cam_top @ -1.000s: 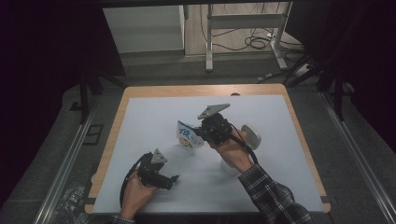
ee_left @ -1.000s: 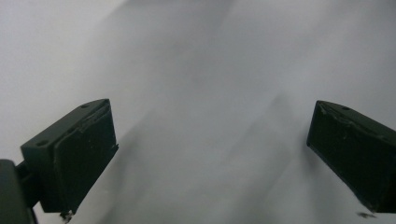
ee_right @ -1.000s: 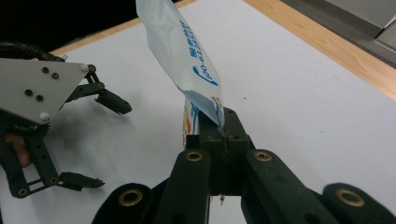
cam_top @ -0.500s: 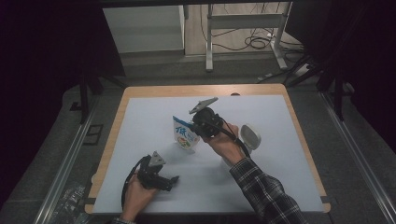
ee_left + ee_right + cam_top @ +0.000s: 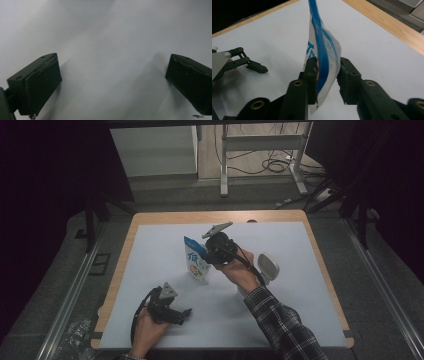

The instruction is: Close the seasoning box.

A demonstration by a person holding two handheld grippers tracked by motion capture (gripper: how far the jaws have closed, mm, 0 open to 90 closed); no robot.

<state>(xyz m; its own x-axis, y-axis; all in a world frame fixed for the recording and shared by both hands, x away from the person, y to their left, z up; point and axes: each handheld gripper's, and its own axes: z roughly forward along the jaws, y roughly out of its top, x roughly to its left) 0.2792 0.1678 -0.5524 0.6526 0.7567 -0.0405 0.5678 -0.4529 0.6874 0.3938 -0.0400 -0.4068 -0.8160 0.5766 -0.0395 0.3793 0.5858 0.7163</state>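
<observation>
table: white sheet over a wooden table (image 5: 150, 265); pouch near its middle, left gripper near the left corner
pouch: blue-and-white pouch (image 5: 196, 261) stands upright on its base, just left of the right gripper; a white object (image 5: 267, 267) sits to the right
step: letting go looks in hand; back off straight so the pouch does not tip
right gripper (image 5: 327, 72): jaws have just been opening; pouch edge between them, one pad touching, other clear; released
left gripper (image 5: 112, 82): jaws wide apart, holding nothing, over bare sheet

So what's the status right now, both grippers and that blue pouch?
Right gripper jaws just been opening, blue pouch upright between them, left pad touching. Left gripper open, low over white table. White holder behind, apart.
</observation>
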